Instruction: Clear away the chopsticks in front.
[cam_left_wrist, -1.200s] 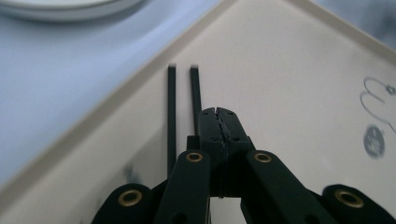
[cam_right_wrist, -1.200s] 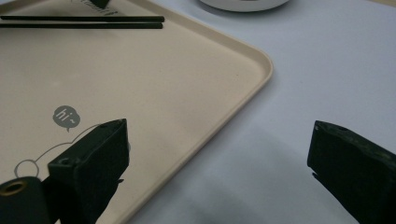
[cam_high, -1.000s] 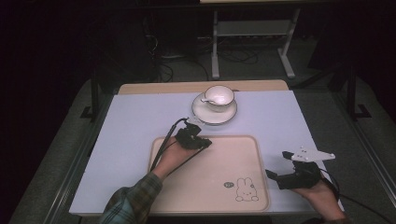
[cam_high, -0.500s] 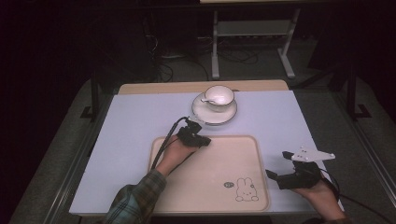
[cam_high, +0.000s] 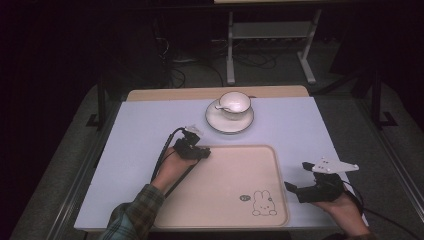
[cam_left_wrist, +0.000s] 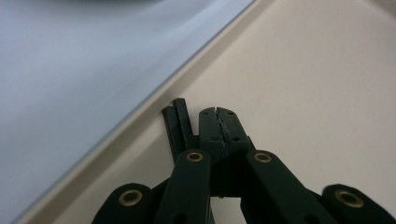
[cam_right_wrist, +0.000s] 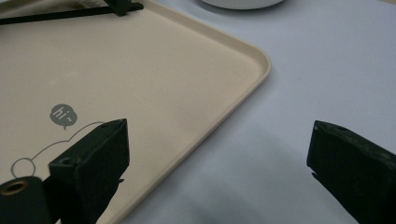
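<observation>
**A:** Start at your fingers. Your left gripper (cam_left_wrist: 219, 122) has its jaws pressed together with nothing between them, the tips low over the far-left corner of the shallow beige plastic tray (cam_high: 260, 165), just inside its rim. Your right gripper (cam_right_wrist: 219, 172) has its jaws spread wide and bare, one over the tray's right edge and one over the pale lilac table cover (cam_high: 135, 125).

**B:** And the work itself?

**A:** I judge it barely begun. From your left gripper (cam_high: 192, 149), the white china cup (cam_high: 234, 103) sits at about one o'clock, upright on its white saucer (cam_high: 229, 120), near but apart from the tray's far rim. Neither gripper touches them.

**B:** What's left for you?

**A:** Nearly everything, I'd say: the tray carries nothing, so the cup and saucer have yet to be gripped and moved. Your right gripper (cam_high: 300, 190) rests at the tray's four o'clock corner.
</observation>
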